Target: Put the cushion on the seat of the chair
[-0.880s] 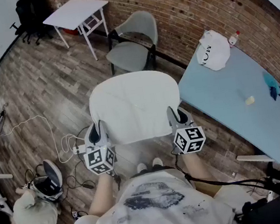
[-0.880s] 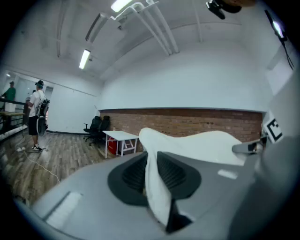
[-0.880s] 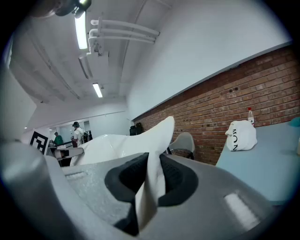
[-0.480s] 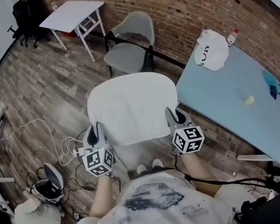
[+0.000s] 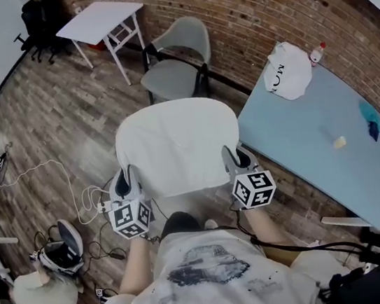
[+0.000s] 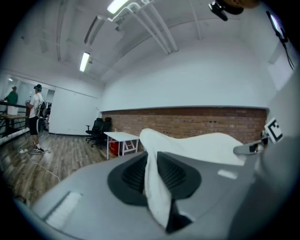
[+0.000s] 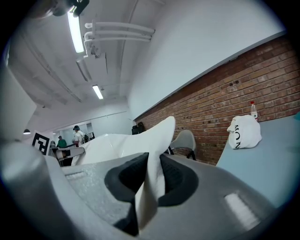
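A flat white cushion (image 5: 175, 146) hangs level in the air in front of the person, held at its two near corners. My left gripper (image 5: 129, 180) is shut on the left corner; the white cloth (image 6: 157, 192) runs between its dark pads. My right gripper (image 5: 237, 162) is shut on the right corner, with cloth (image 7: 150, 187) pinched between its pads. The grey chair (image 5: 180, 61) with an empty seat stands beyond the cushion, against the brick wall. In the right gripper view the chair (image 7: 184, 140) shows just past the cushion's edge.
A light blue table (image 5: 322, 138) stands at the right with a white bag (image 5: 287, 69) and a bottle on it. A white folding table (image 5: 99, 18) stands at the back left. Cables (image 5: 77, 200), a helmet and a bag lie on the wood floor at the left.
The cushion and both grippers have stayed in nearly the same place in the head view. The person's feet below the cushion have shifted, and a dark shoe now shows there.
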`<state>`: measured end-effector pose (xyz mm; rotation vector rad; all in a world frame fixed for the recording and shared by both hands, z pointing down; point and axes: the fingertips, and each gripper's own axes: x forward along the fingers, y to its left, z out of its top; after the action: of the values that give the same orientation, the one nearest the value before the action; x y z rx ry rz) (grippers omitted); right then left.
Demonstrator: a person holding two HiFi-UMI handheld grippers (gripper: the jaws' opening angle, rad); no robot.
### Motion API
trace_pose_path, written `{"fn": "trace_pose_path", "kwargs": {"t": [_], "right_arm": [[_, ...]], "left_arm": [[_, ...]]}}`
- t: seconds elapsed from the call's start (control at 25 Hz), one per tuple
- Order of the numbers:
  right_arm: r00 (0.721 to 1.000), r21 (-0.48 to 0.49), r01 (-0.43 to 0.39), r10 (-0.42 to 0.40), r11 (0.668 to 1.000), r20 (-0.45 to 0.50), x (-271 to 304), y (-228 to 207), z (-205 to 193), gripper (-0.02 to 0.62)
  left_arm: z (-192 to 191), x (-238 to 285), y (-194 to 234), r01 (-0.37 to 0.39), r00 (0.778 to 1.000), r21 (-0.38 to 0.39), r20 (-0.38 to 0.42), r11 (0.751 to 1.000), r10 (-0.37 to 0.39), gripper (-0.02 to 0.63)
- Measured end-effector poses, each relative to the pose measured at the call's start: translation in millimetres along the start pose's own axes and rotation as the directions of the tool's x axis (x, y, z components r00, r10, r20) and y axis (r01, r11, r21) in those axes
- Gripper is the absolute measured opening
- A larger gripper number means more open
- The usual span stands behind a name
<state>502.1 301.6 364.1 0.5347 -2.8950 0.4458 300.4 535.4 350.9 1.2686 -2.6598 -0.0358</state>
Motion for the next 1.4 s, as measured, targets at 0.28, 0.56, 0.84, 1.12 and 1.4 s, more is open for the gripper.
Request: {"fn": "trace_pose_path", "kwargs": {"t": [0.28,0.56,0.84,1.12,1.4], "right_arm": [[1.000,0.004,0.018,-0.018,1.000,0.005,36,-8,9,0.050],[0.998,0.016,0.069,-0.069,0.997,-0.014,116,4,15,0.051],[0.993,0.027,0.111,-0.110,0.993,-0.032,220,44,25,0.051],[0.989,0.037,0.150,-0.149,0.988,-0.018,292,80,32,0.051],[0.982,0.045,0.188,-0.186,0.981,-0.032,334,82,35,0.051]], "left_arm": [[7,43,11,0.024,1.000,0.001,0.004,1.000,-0.024,0.054],[13,122,66,0.065,0.998,-0.015,-0.024,0.998,-0.065,0.055],[34,204,151,0.106,0.993,-0.021,-0.052,0.994,-0.107,0.054],[53,261,218,0.157,0.986,-0.001,-0.052,0.988,-0.157,0.054],[60,309,241,0.203,0.977,0.001,-0.072,0.979,-0.203,0.054]]}}
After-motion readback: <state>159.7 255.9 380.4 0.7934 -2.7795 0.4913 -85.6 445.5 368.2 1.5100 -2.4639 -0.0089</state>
